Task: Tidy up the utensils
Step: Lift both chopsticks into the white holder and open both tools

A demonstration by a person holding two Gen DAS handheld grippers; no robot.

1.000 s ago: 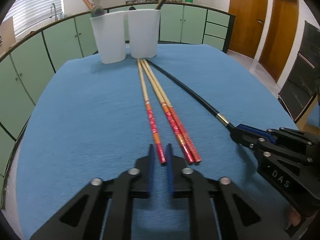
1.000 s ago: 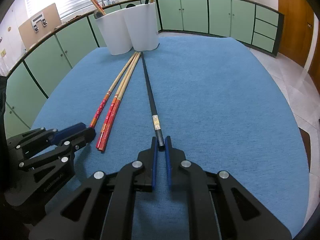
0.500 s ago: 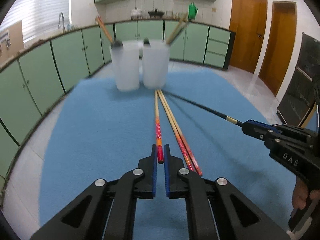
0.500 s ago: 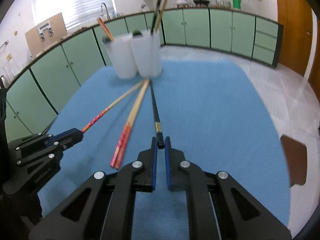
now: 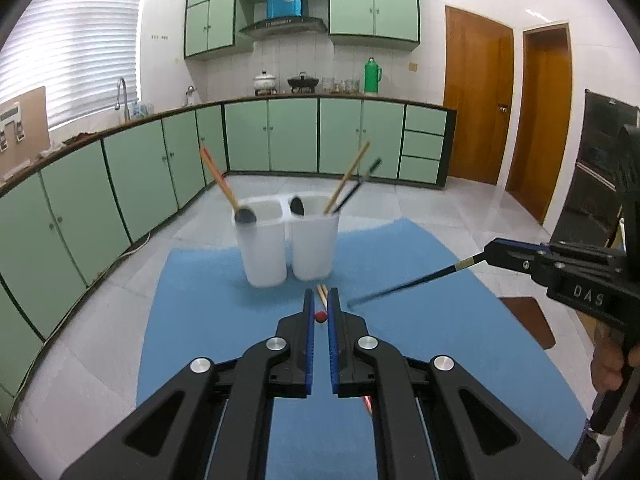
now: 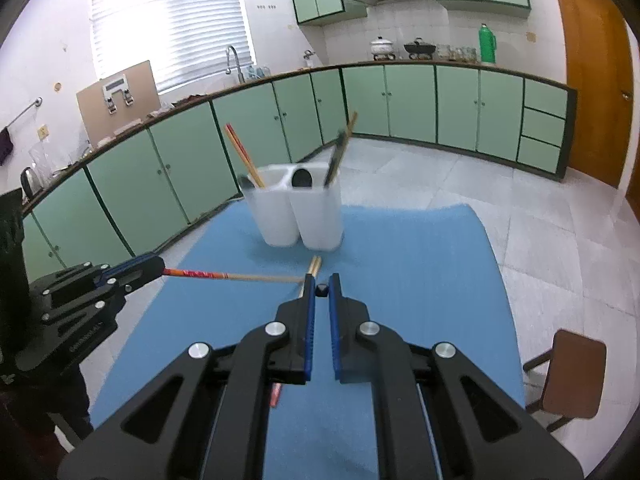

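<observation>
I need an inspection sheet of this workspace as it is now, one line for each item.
Surface: blue mat on the table.
Job's things: two white cups side by side, with utensils inside; red chopstick and black chopstick lifted; two chopsticks lying on the mat.
Clutter: nothing seen.
Tongs: left tongs shut on the red chopstick; right tongs shut on the black chopstick.
Cables: nothing seen.
Surroundings: green cabinets, chair.

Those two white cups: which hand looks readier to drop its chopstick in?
Probably the right. Its tongs pinch the black chopstick pointing toward the right cup, which already holds dark utensils. The left tongs grip a red-ended chopstick.
</observation>
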